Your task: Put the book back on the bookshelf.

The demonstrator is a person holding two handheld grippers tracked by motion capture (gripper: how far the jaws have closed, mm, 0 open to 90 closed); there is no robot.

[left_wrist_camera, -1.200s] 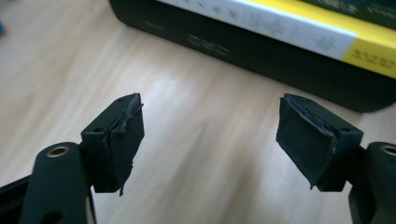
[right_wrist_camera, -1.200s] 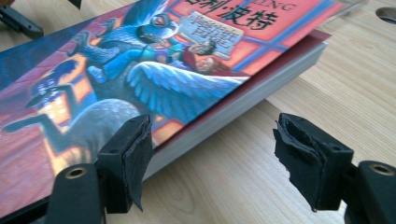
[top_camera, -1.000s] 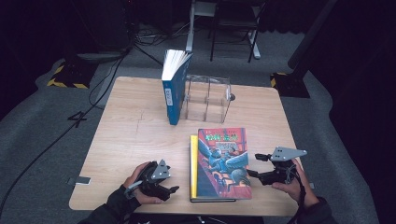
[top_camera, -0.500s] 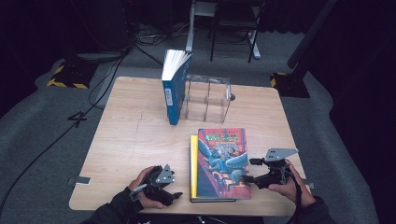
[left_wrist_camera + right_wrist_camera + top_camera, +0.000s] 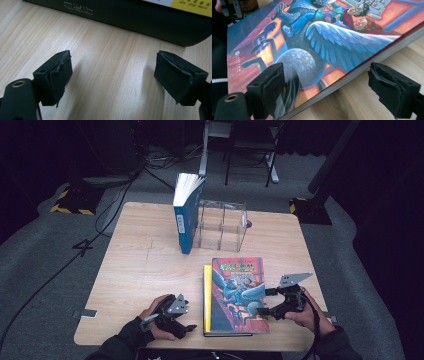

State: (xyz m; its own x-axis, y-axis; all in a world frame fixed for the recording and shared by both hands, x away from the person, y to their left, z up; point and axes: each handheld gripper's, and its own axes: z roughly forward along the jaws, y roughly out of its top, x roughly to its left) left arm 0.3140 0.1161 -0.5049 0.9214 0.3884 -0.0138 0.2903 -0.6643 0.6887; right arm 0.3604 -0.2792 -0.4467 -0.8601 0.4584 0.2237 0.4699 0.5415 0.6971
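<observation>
Wooden table (image 5: 145, 270), dark room. Our right gripper (image 5: 329, 85) jaws just opening, wide, astride picture book (image 5: 237, 292) edge, gripping nothing. Left gripper (image 5: 112, 77) likewise wide, empty, near spine. We'd close squarely, lift evenly toward clear rack (image 5: 222, 225).

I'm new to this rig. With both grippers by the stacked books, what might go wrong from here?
The colourful book lies skewed on the yellow-edged book; a grab by the open right gripper might slide it off. The open left gripper faces the dark spine low on the table; its jaws may scrape wood.
</observation>
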